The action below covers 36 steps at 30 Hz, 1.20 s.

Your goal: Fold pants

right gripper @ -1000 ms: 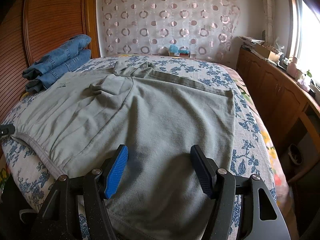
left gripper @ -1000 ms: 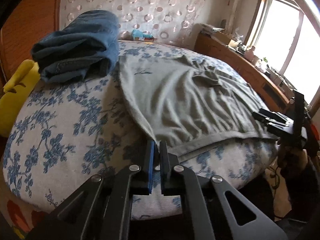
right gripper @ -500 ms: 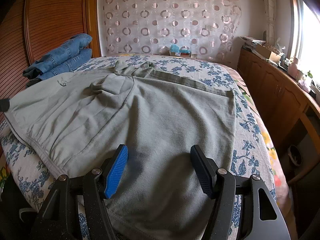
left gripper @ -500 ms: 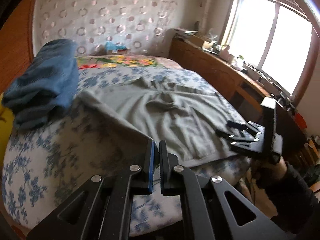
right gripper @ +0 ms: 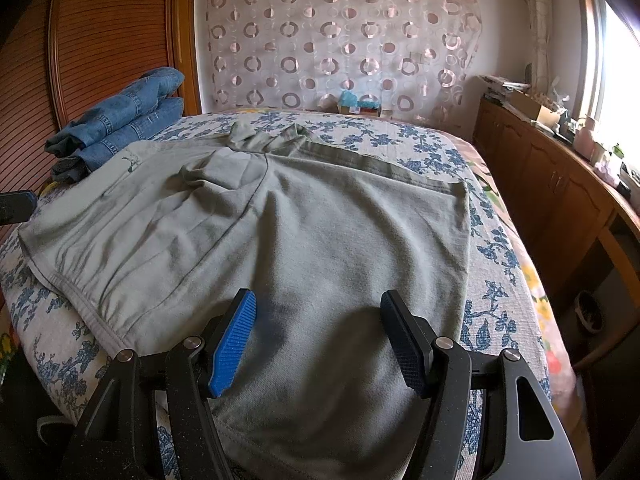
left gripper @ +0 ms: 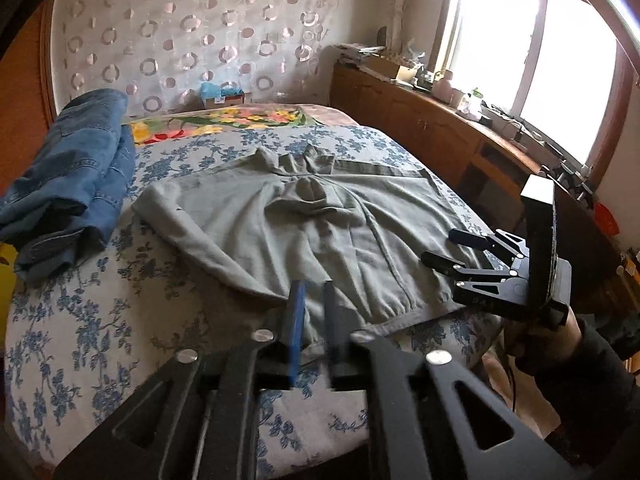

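Note:
Grey-green pants [left gripper: 304, 232] lie spread flat on the flowered bed cover [left gripper: 100, 320], waistband toward me. My left gripper [left gripper: 314, 292] hovers at the waistband's left corner. Its jaws are opening, a narrow gap between them, and cloth shows in the gap without the pads pressing on it. In the right wrist view the pants [right gripper: 320, 220] fill the bed, and my right gripper [right gripper: 318, 312] stands open just above their near part, nothing between its fingers. The left wrist view also shows the right gripper [left gripper: 440, 246], held by a hand in a dark sleeve.
Folded blue jeans [left gripper: 72, 184] are stacked at the bed's far left, against a wooden wall [right gripper: 100, 40]. A long wooden cabinet [right gripper: 560, 200] with clutter on top runs along the right under the window. A small box [left gripper: 220, 94] sits at the bed's head.
My left gripper has risen and swung to the right, and its shut jaws have parted a little. The waistband's left corner now lies further out and flatter. The right gripper has kept still.

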Tool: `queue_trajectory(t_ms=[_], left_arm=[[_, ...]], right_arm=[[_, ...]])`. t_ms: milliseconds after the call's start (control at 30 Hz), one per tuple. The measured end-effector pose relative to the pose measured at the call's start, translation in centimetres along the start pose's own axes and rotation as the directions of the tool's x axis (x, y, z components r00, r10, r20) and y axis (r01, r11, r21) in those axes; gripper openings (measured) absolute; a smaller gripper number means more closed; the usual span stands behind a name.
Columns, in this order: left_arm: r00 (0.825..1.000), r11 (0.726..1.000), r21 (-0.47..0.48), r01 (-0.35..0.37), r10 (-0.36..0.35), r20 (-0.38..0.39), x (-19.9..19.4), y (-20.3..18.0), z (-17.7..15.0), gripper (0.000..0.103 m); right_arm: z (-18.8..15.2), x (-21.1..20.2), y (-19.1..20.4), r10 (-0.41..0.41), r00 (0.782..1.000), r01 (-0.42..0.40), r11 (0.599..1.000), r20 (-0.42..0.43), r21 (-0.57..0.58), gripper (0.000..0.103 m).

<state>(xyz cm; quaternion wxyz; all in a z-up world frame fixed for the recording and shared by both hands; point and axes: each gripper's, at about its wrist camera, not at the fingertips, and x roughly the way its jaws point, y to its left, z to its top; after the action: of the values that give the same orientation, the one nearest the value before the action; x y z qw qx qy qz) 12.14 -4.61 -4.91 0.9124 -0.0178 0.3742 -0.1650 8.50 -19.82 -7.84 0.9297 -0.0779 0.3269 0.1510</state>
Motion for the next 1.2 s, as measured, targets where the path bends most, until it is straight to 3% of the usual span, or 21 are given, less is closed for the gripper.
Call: queue_trajectory(t_ms=[100,133,200,367,533,667,933,1200], left_arm=[[0.999,1.000,-0.015,-0.014,0.015,0.031,-1.0,0.7,-0.2,0.048],[0.999,1.000,-0.022,-0.015,0.016,0.039,-1.4,1.0,-0.3,0.049],[0.999,0.999,-0.032,-0.018,0.019,0.049,-2.0,1.7,-0.5,0.062],[0.996,0.997,-0.065,-0.036,0.040,0.077,-3.4,3.4,-1.2,0.073],[0.992,0.992,-0.087,-0.089,0.097,0.087,-3.9,5.1,-2.4,0.074],[0.992,0.989,-0.105,-0.107,0.113,0.061,-3.1,6.3,-3.4,0.074],[0.992,0.986,-0.123,-0.114,0.119,0.034,-2.5,7.1,-5.0,0.074],[0.992,0.981,-0.154,-0.118,0.123,0.028,-2.6,8.2,-6.1,0.074]], right_arm=[[-0.1,0.0,0.1,-0.004,1.000,0.004,1.000,0.002,-0.001,0.067],[0.0,0.0,0.1,-0.005,1.000,0.005,1.000,0.003,-0.003,0.067],[-0.1,0.1,0.1,-0.008,1.000,0.008,1.000,0.004,-0.005,0.067],[-0.2,0.1,0.0,-0.006,1.000,0.006,1.000,0.003,0.005,0.067],[0.1,-0.2,0.3,-0.013,1.000,0.013,1.000,-0.010,-0.005,0.067],[0.7,-1.9,1.9,0.009,0.999,-0.009,1.000,0.042,-0.002,0.067],[3.4,-4.1,7.1,0.164,0.982,-0.163,0.986,0.094,-0.022,0.066],[5.5,-3.2,12.6,0.314,0.947,-0.311,0.949,0.064,-0.062,0.058]])
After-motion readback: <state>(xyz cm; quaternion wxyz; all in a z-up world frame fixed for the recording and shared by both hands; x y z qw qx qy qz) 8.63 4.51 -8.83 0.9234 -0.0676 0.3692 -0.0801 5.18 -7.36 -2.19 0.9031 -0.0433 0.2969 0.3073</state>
